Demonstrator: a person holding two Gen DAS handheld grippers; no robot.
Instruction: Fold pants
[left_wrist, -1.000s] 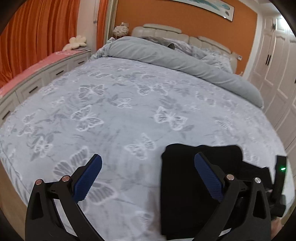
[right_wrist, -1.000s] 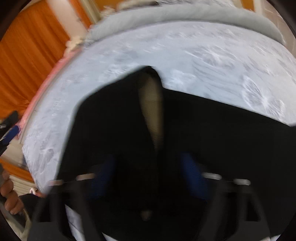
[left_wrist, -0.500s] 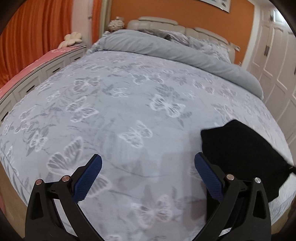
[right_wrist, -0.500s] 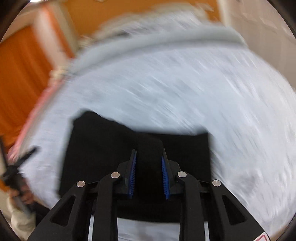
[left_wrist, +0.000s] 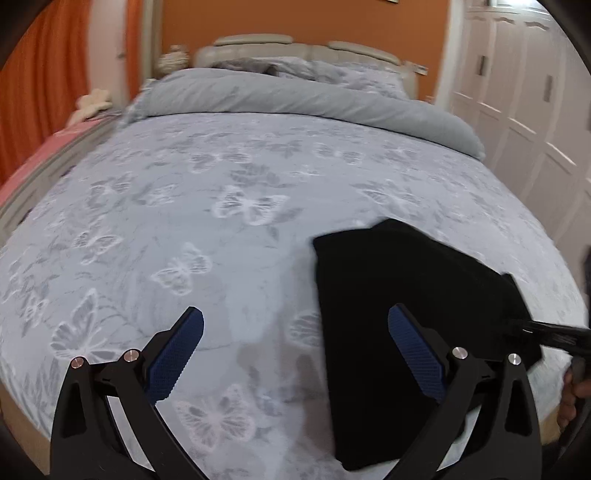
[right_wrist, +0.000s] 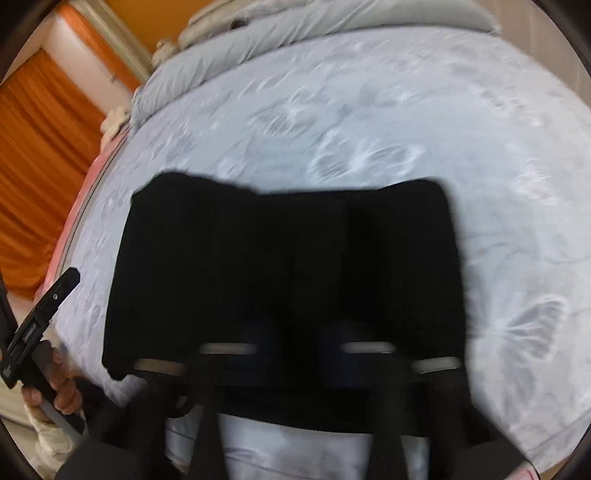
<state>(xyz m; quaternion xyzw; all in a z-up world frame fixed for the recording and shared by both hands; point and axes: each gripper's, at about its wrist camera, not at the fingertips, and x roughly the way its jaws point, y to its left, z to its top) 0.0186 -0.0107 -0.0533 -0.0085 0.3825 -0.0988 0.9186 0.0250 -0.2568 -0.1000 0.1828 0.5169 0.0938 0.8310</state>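
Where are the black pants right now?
The black pants lie folded on the butterfly bedspread near the bed's foot edge, right of the open left gripper.

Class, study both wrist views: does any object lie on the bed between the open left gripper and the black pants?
Nothing visible does. The left gripper hangs open over bare butterfly bedspread, and the pants lie just beside it, with only sheet between.

Both wrist views angled down, near bed (left_wrist: 258, 229); shared: black pants (left_wrist: 406, 295), headboard end.
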